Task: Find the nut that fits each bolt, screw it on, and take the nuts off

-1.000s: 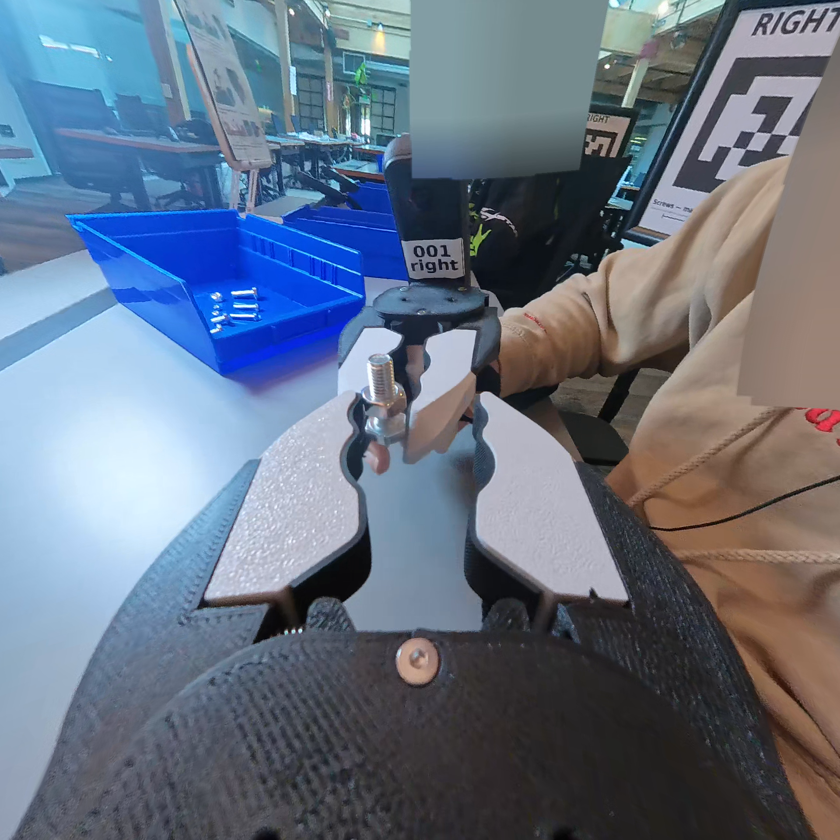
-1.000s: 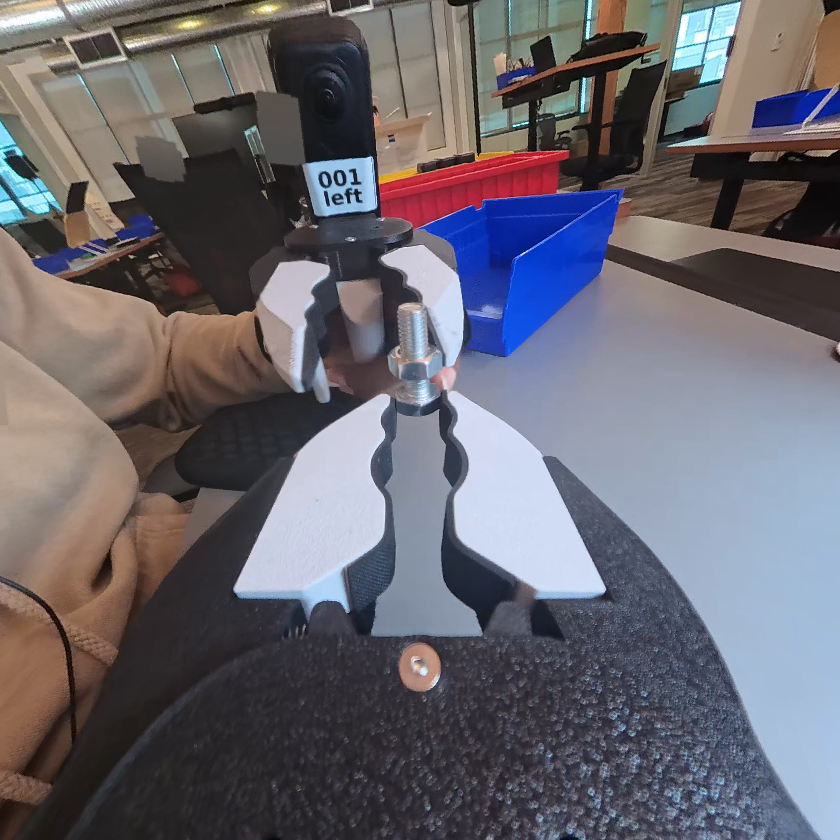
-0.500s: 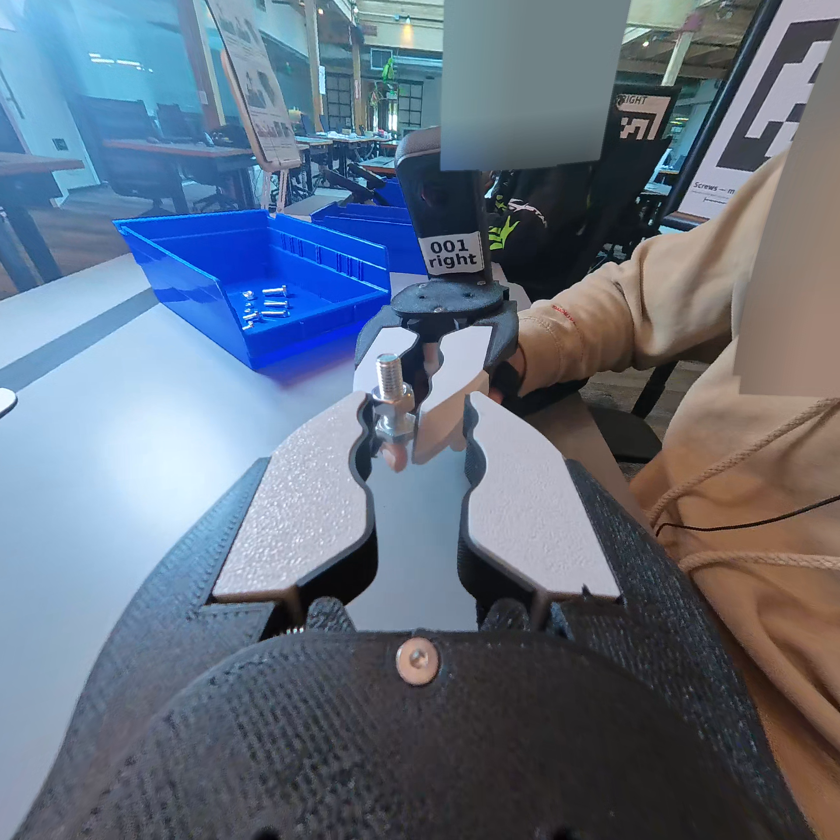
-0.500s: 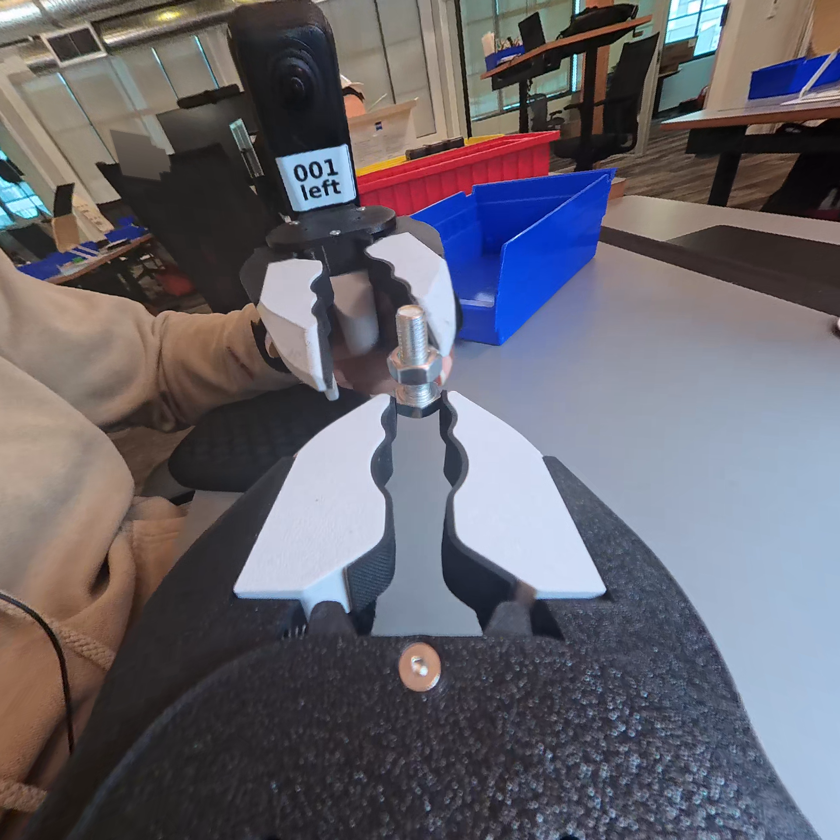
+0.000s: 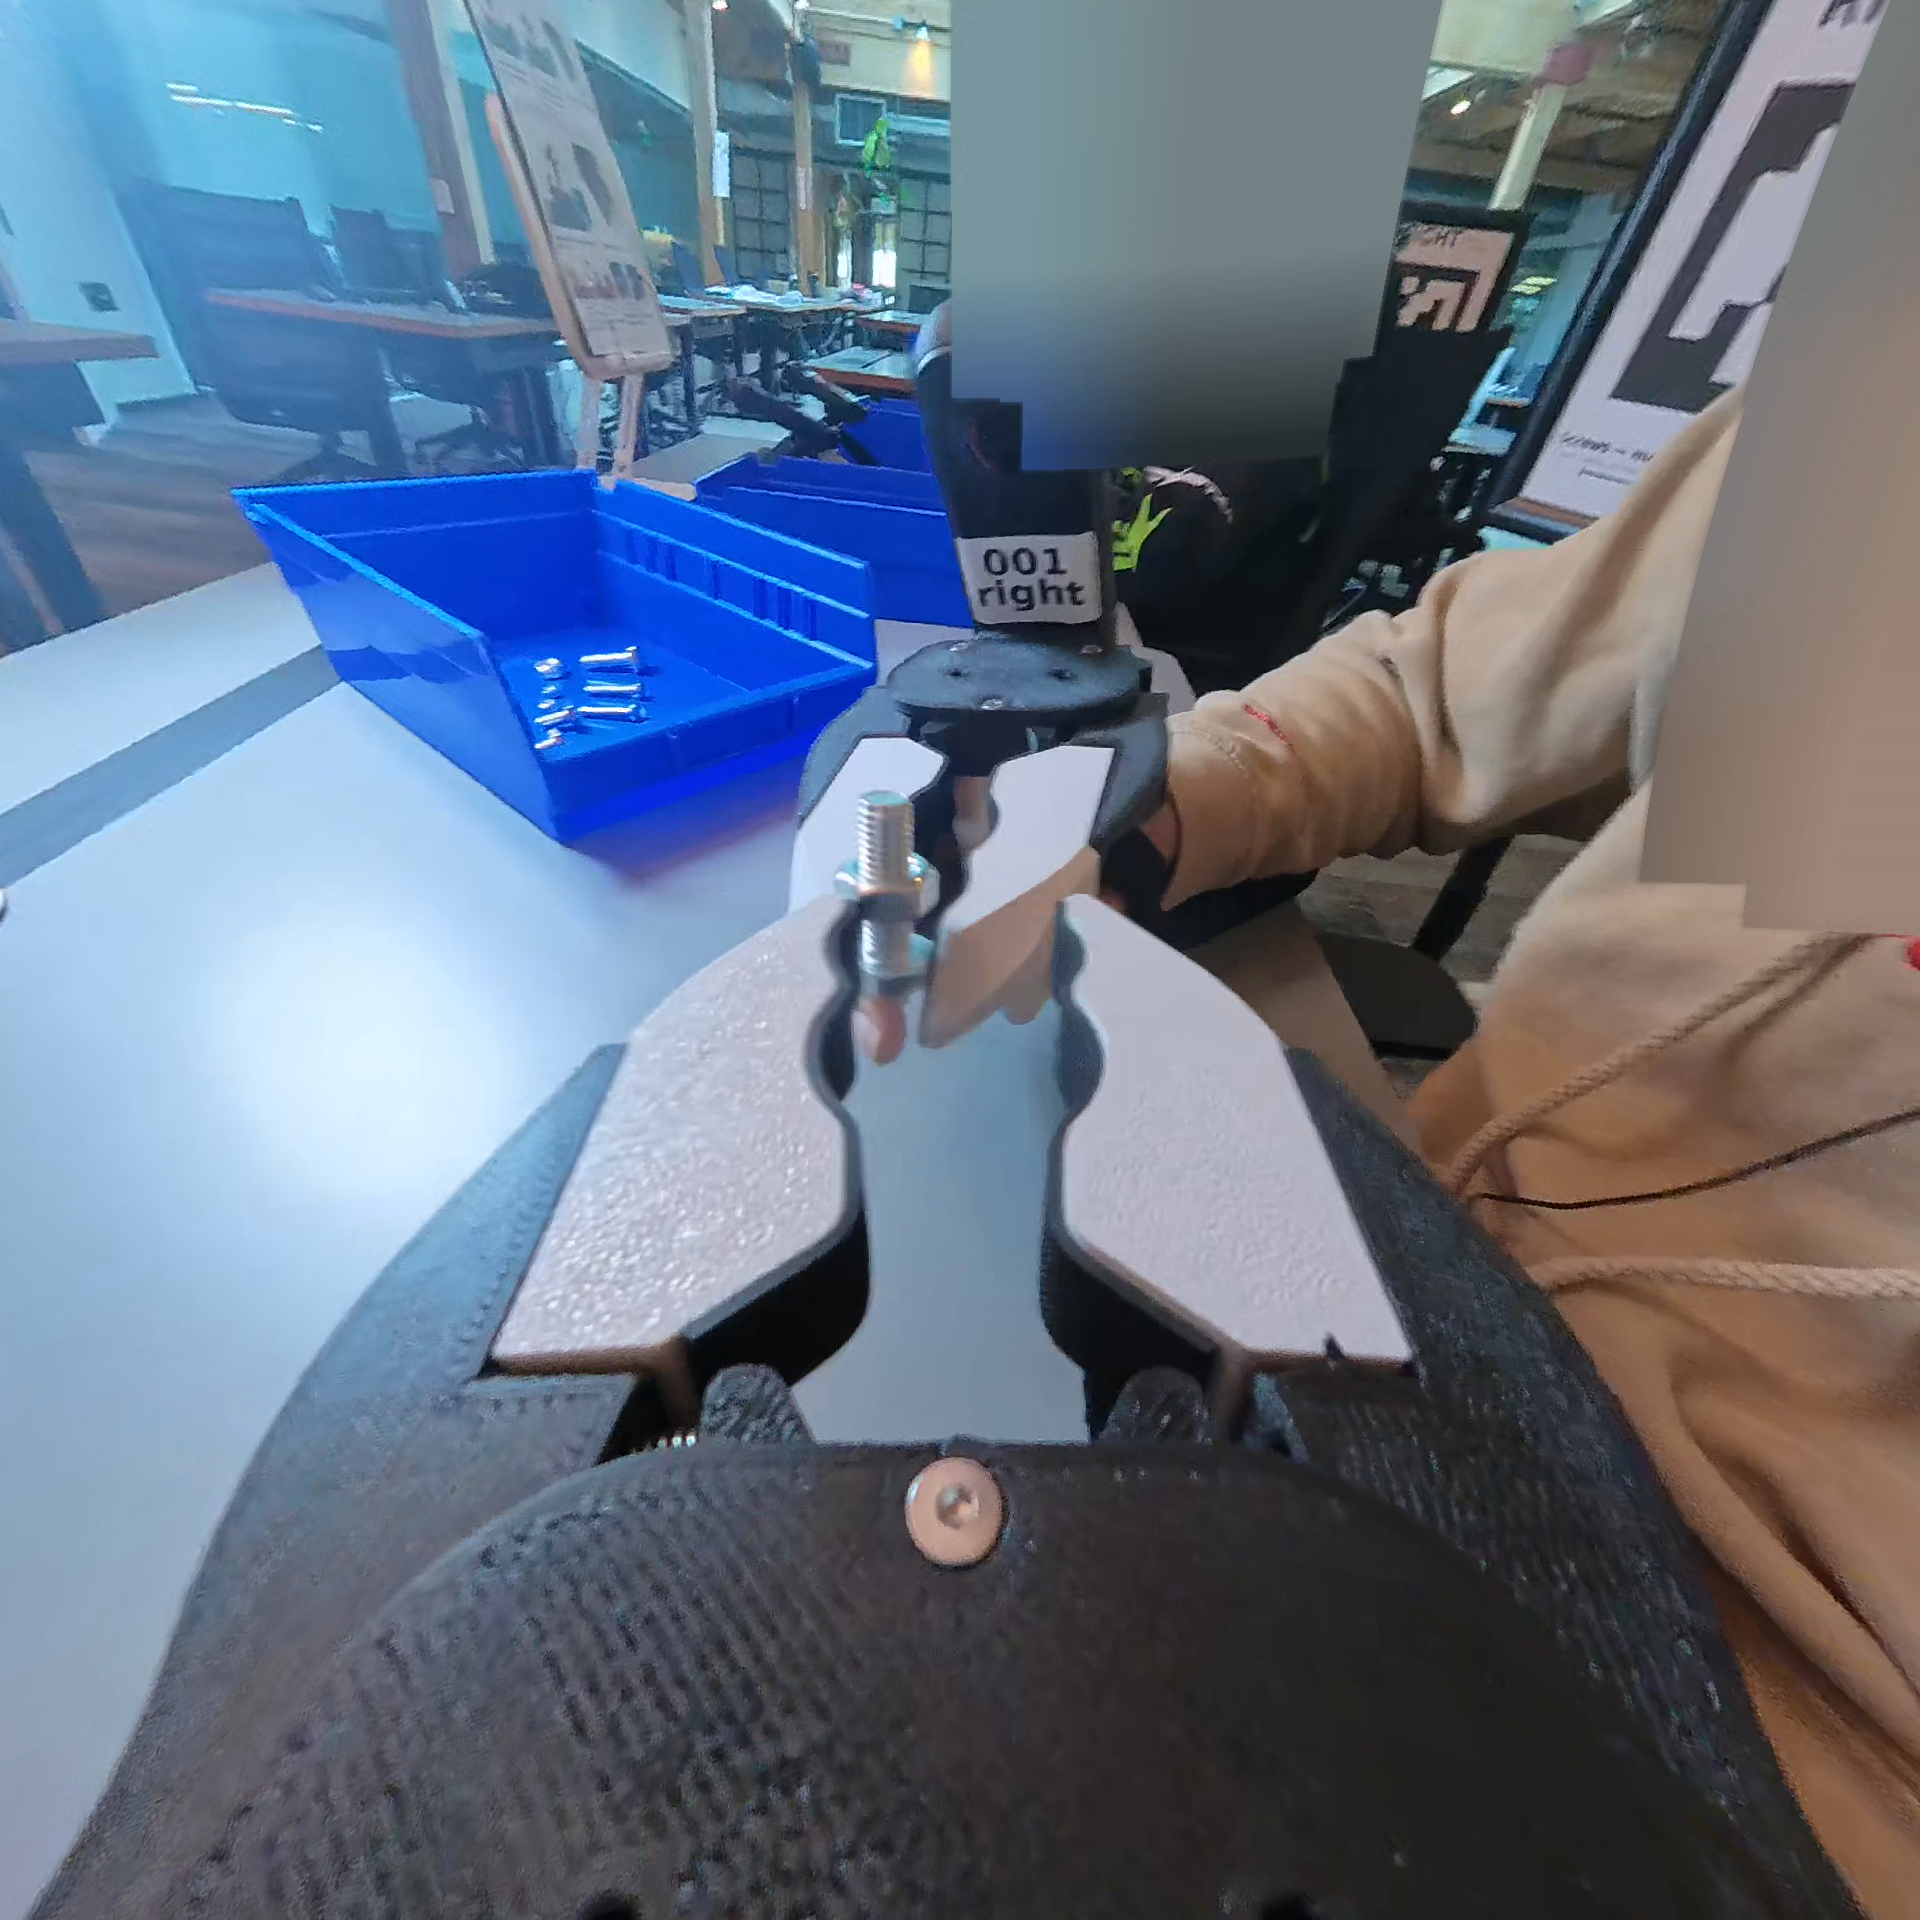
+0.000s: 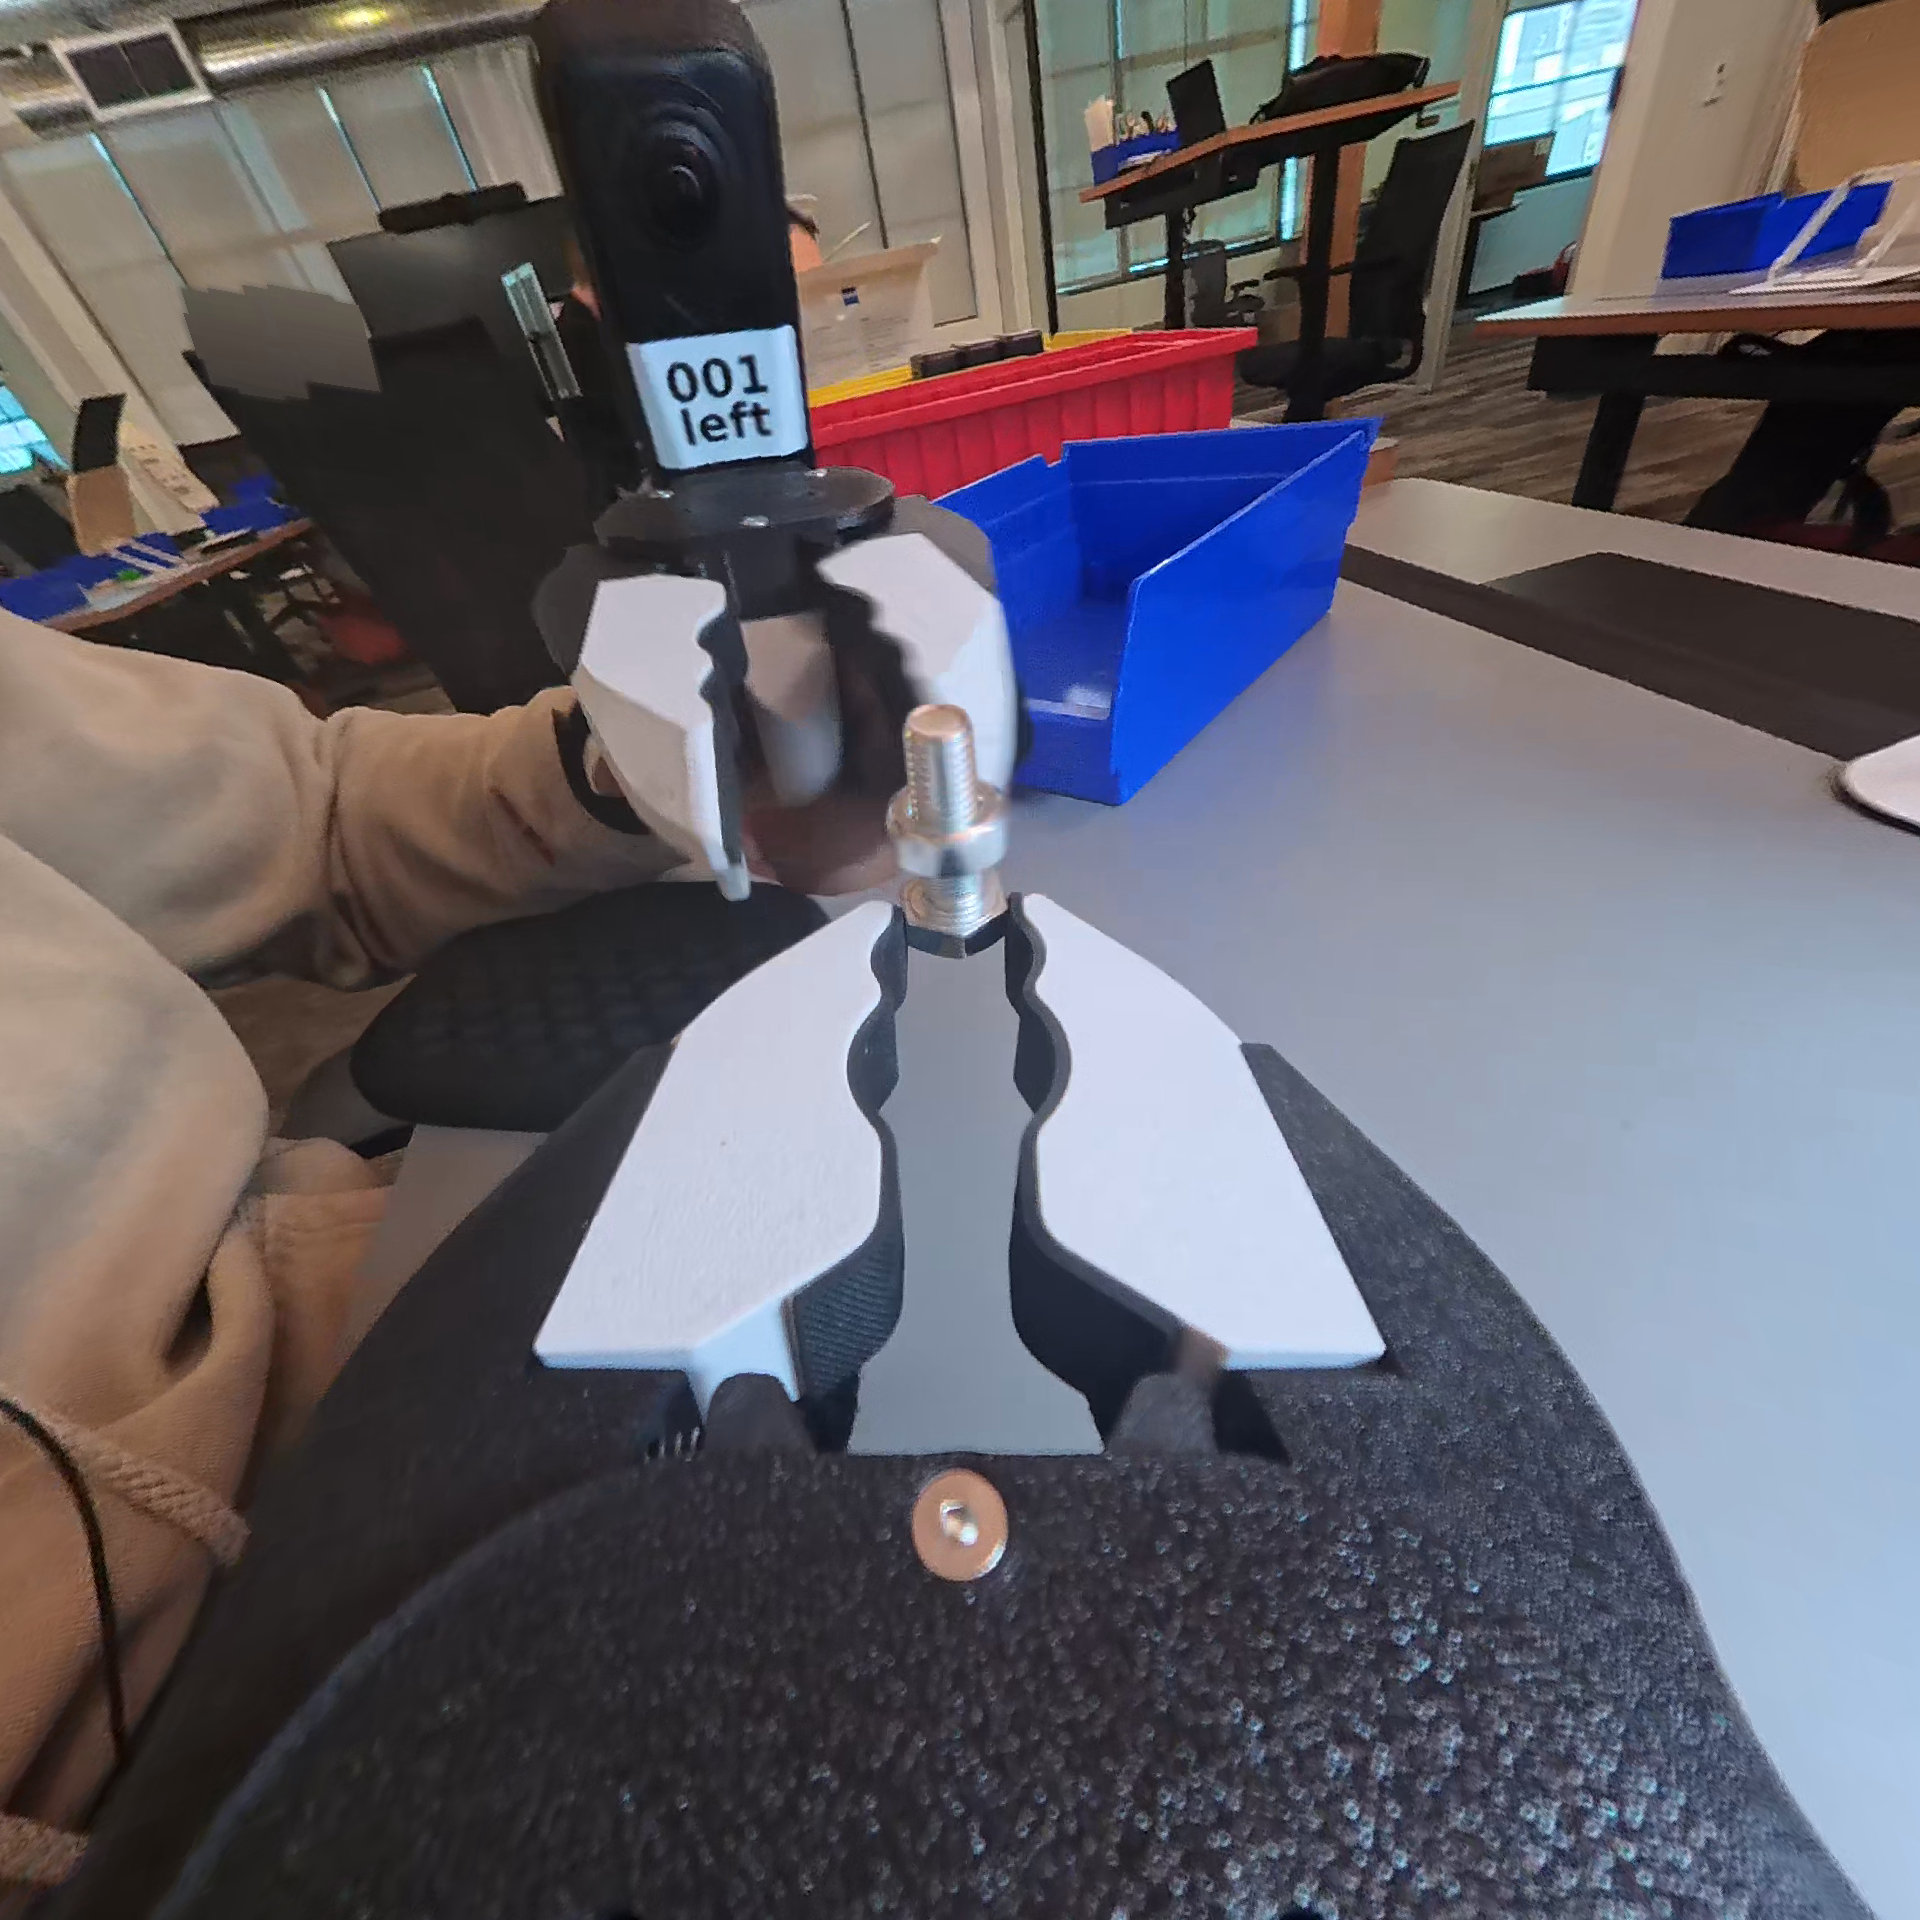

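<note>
A silver bolt [image 6: 938, 758] stands upright, its head pinched between the fingertips of my right gripper [image 6: 956, 923]. A hex nut [image 6: 945, 831] sits partway up its thread, with bare thread showing below it. In the left wrist view the bolt [image 5: 883, 831] and nut [image 5: 883, 878] are by the left fingertip of my left gripper [image 5: 951, 925]. That gripper is open and holds nothing. The left gripper also shows in the right wrist view [image 6: 852, 800], just behind and left of the bolt. The right gripper faces it in the left wrist view [image 5: 914, 987].
A blue bin [image 5: 416, 644] on the grey table holds several loose bolts [image 5: 587, 691]. Another blue bin [image 6: 1226, 644] stands behind the bolt, with a red bin [image 6: 1039, 405] farther back. A person's beige sleeve [image 5: 1403, 707] is at the table's edge. The grippers are tip to tip, or close to it.
The nut has risen up the thread, away from the bolt head. Both grippers have shifted slightly, and the left one has drawn a little back from the bolt.
</note>
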Demonstrator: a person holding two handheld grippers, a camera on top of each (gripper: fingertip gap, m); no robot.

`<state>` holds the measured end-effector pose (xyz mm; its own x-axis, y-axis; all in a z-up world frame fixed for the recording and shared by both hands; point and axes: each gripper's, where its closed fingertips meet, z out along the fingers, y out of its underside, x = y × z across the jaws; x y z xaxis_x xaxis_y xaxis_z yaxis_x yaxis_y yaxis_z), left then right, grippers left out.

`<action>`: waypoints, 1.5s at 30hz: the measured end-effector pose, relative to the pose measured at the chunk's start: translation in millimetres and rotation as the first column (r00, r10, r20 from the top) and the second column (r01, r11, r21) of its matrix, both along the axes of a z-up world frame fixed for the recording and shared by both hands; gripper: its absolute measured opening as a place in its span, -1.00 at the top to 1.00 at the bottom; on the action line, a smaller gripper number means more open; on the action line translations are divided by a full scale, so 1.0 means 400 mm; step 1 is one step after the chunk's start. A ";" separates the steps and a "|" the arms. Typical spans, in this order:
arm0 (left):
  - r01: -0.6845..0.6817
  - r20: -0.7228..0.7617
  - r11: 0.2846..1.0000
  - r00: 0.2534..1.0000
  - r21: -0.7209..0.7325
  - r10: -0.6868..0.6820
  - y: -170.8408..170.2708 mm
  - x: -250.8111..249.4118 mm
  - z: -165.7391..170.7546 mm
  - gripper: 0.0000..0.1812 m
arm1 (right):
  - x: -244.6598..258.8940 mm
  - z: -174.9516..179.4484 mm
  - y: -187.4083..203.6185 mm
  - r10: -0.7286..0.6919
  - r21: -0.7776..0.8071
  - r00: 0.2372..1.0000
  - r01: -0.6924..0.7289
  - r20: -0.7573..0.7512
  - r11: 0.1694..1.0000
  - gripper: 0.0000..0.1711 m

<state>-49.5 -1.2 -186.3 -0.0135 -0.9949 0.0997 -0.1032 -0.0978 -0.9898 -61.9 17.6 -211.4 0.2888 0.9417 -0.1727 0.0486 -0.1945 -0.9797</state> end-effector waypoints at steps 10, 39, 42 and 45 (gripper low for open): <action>-0.065 0.026 0.997 0.998 0.031 0.064 0.020 0.006 0.008 0.44 | -0.012 0.000 -0.013 0.022 0.011 1.000 -0.022 0.015 1.000 0.79; -0.034 0.006 0.999 0.999 0.041 0.034 0.001 0.007 0.012 0.57 | -0.013 -0.002 -0.011 0.017 0.003 0.999 -0.017 0.042 1.000 0.79; 0.030 0.045 0.999 0.999 0.037 -0.031 -0.018 -0.017 0.039 0.98 | 0.000 0.005 0.005 -0.014 -0.005 1.000 0.014 0.027 1.000 0.79; 0.011 0.033 0.998 0.999 0.066 -0.013 -0.015 -0.015 0.039 0.85 | 0.011 0.014 0.015 -0.031 0.005 0.999 0.031 0.027 0.999 0.79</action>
